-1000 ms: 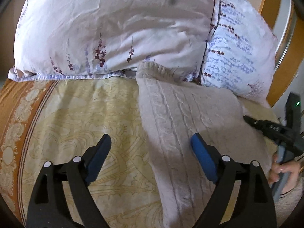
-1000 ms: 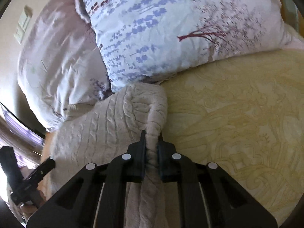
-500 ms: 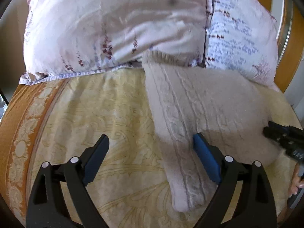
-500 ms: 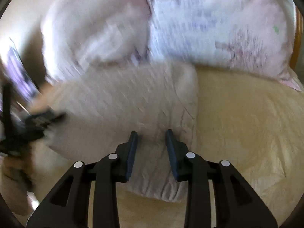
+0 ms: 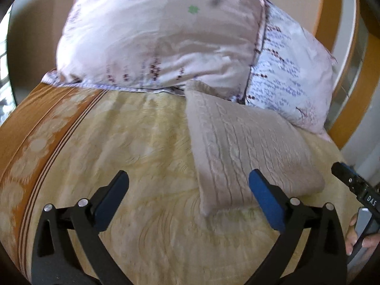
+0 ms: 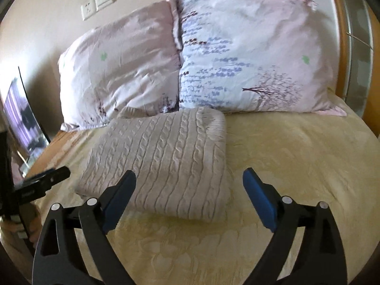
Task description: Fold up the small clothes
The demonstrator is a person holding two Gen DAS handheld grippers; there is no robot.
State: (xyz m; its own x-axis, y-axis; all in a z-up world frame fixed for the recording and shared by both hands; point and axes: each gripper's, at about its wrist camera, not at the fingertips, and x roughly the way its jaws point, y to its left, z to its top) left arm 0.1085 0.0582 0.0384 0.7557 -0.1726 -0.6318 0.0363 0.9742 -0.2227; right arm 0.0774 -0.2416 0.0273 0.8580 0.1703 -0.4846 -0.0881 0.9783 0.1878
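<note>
A beige cable-knit sweater (image 6: pixel 163 159) lies folded into a flat rectangle on the yellow bedspread (image 6: pixel 285 161), its far edge against the pillows. It also shows in the left wrist view (image 5: pixel 242 152). My left gripper (image 5: pixel 188 197) is open and empty, held just short of the sweater's near end. My right gripper (image 6: pixel 188 198) is open and empty, held just short of the sweater's near edge. The right gripper's tip shows at the right edge of the left wrist view (image 5: pixel 351 185). The left gripper's tip shows at the left edge of the right wrist view (image 6: pixel 47 178).
Two floral pillows stand at the head of the bed, a pink one (image 6: pixel 118 76) and a lilac one (image 6: pixel 251 57). An orange border (image 5: pixel 35 147) runs along the bedspread's left side. A wooden frame (image 5: pixel 337 23) and wall sockets (image 6: pixel 98 2) are behind.
My right gripper let go of the sweater's fold, opened wide and drew back. The sweater now lies folded flat. My left gripper also pulled back, still open.
</note>
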